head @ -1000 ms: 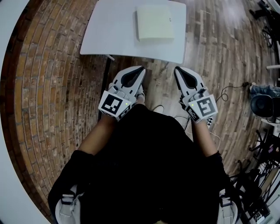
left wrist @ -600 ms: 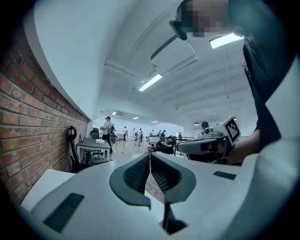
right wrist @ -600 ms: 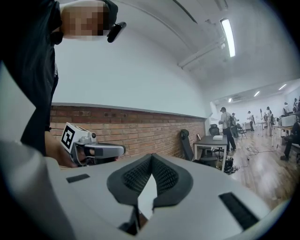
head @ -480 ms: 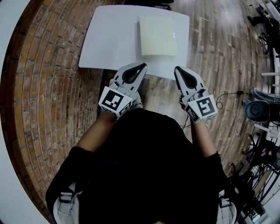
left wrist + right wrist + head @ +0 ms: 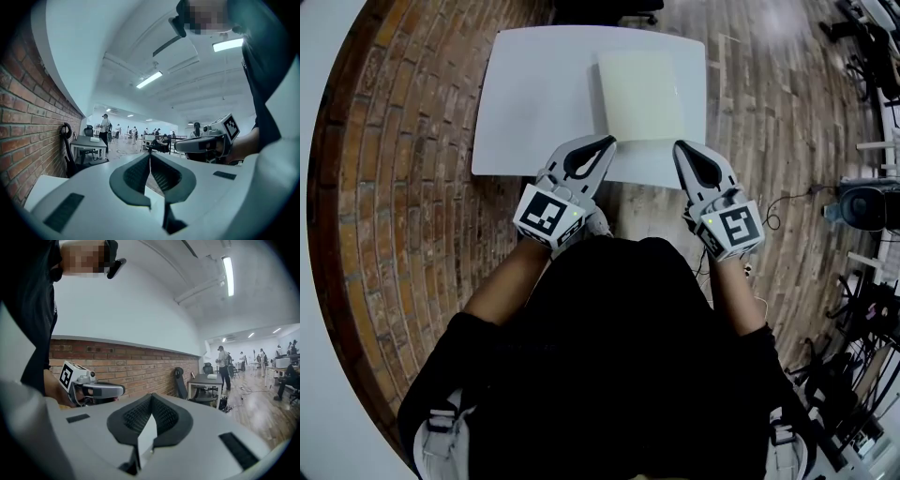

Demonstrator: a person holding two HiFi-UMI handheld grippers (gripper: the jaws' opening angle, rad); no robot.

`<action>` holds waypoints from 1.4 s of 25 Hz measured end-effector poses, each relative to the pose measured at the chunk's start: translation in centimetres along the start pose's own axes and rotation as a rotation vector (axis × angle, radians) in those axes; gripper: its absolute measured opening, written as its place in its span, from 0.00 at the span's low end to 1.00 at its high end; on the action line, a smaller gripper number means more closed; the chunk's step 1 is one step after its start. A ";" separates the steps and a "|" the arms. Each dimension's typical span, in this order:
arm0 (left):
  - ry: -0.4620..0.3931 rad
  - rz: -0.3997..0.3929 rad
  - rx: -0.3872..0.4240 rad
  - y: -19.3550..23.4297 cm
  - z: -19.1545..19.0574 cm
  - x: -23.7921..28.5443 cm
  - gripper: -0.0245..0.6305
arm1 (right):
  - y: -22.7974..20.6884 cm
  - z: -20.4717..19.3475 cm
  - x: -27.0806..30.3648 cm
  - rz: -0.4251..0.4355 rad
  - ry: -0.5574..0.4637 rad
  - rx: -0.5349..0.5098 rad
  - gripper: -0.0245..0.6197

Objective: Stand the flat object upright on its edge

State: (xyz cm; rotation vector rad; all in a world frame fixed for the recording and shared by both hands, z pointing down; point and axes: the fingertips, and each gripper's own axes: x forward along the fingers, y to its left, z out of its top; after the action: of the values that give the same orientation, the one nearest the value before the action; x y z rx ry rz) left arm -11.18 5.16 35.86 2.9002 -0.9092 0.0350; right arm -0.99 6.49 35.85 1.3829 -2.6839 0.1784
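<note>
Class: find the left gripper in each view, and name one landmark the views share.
Head view: left gripper left of centre, tips over the table.
Left gripper view: left gripper bottom centre, shut.
Right gripper view: left gripper lower left, before the brick wall.
Shared landmark: brick wall.

— How is the flat object (image 5: 642, 94) looking?
— It is showing as a pale cream, roughly square slab, plain on top, with a little thickness showing along its near side.
— Is it standing on its edge?
— No, it is lying flat, broad face up, on the white table (image 5: 534, 103).
— Whereabouts is it lying?
— It is sitting on the table's right half, with its right side running close beside the table's right edge.
</note>
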 end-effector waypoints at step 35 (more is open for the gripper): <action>0.176 0.303 -0.063 5.7 -2.8 16.9 0.07 | -22.1 -5.1 7.3 0.161 0.149 0.115 0.05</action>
State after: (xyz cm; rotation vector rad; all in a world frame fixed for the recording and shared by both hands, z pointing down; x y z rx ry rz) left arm -0.51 -8.83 40.10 2.6248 -1.2787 0.2741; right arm 13.14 -11.28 43.19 1.1305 -2.6947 0.4390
